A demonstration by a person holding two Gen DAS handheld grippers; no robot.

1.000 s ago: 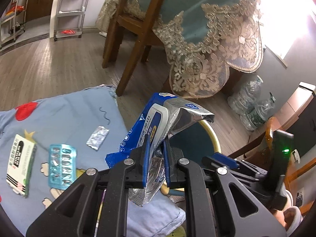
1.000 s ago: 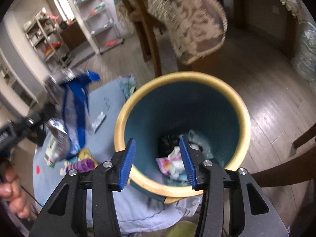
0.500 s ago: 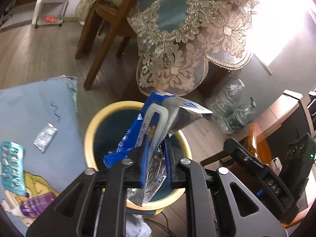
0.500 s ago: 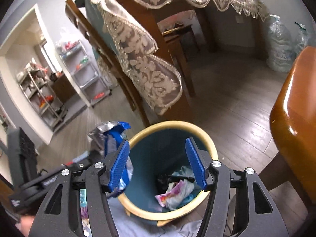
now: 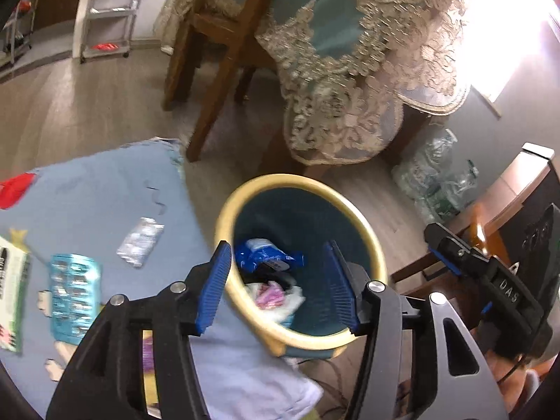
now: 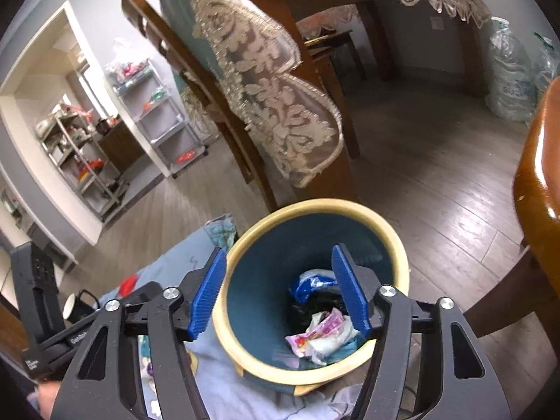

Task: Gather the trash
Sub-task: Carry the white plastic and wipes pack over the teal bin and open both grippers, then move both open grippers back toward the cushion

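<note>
A teal bin with a yellow rim [image 5: 297,180] [image 6: 315,206] stands beside a blue cloth [image 5: 105,189]. A blue and silver wrapper [image 5: 266,253] [image 6: 308,285] lies inside the bin on other trash, apart from both grippers. My left gripper [image 5: 278,285] hovers over the bin's near rim, jaws opening, nothing between them. My right gripper [image 6: 280,294] hangs over the bin too, jaws opening and empty. On the cloth lie a silver sachet [image 5: 140,236], a teal blister pack [image 5: 73,295] and a white and green box [image 5: 10,294].
A wooden chair [image 5: 213,52] and a table under a lace-edged cloth [image 5: 350,80] stand behind the bin. Large water bottles [image 5: 434,182] sit on the floor at right. A brown chair [image 6: 539,182] is close on the right. A black mug [image 6: 78,308] rests on the cloth.
My left gripper carried the blue wrapper over the bin, then let go; the wrapper now lies in the bin. My right gripper widened and drew up and back from the bin.
</note>
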